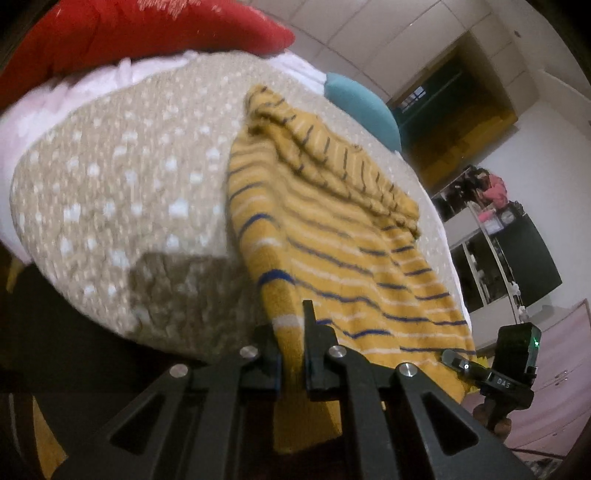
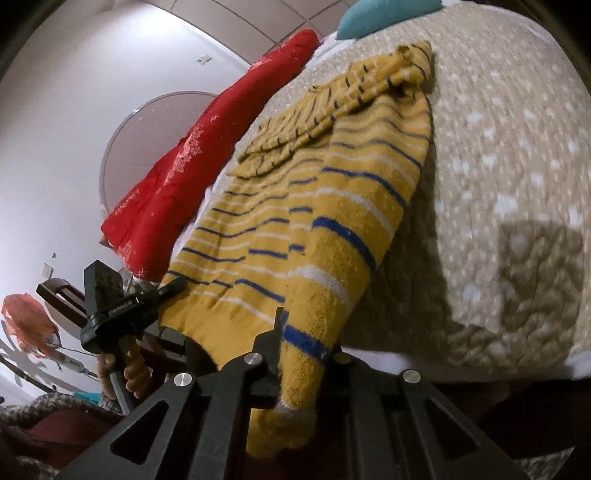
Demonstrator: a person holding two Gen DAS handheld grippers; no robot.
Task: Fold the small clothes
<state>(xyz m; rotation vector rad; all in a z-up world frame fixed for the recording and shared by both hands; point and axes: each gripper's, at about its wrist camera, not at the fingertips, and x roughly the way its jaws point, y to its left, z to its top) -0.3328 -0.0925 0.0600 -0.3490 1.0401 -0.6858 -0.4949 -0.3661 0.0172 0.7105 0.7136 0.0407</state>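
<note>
A mustard-yellow knitted sweater [image 1: 332, 236] with blue and white stripes lies on the bed, its near hem hanging over the bed edge; it also shows in the right wrist view [image 2: 314, 206]. A sleeve is folded across its far part [image 1: 325, 147]. My left gripper [image 1: 291, 354] is shut on one near hem corner. My right gripper [image 2: 301, 354] is shut on the other near hem corner. Each gripper shows in the other's view: the right one at the lower right [image 1: 509, 369], the left one at the lower left [image 2: 122, 310].
The bed has a beige dotted quilt [image 1: 122, 184] [image 2: 509, 155]. A red pillow [image 1: 129, 33] [image 2: 207, 155] and a teal pillow [image 1: 362, 107] [image 2: 384, 14] lie at its far end. Shelves and cabinets [image 1: 491, 236] stand beyond the bed.
</note>
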